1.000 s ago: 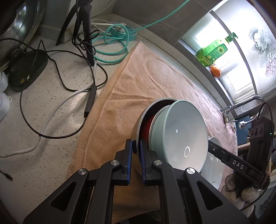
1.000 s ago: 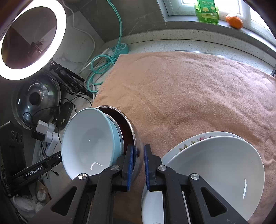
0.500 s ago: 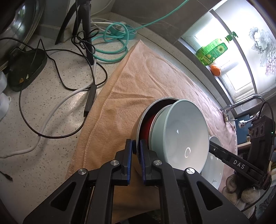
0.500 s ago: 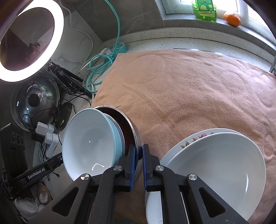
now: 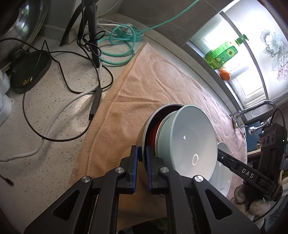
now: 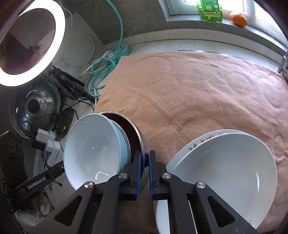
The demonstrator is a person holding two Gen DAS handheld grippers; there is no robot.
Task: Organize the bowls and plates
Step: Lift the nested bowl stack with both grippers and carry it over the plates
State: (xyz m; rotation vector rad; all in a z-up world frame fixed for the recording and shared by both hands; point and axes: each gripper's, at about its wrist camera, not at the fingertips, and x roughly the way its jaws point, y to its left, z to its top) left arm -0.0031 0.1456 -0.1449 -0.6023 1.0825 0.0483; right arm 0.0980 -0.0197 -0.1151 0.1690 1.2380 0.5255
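Observation:
A metal bowl with a dark red inside holds a nested pale blue bowl. The pair is tilted above the peach towel. My left gripper is shut on the metal bowl's rim on one side. My right gripper is shut on the same rim from the opposite side. A white bowl rests on a floral plate beside the right gripper.
Black and white cables and a tripod leg lie on the speckled counter left of the towel. A teal cord and power strip sit at the back. A ring light, pot lid, soap bottle, orange and tap surround the area.
Both grippers stay clamped on the metal bowl's rim. The bowls have shifted only slightly; the views moved a little closer over the towel.

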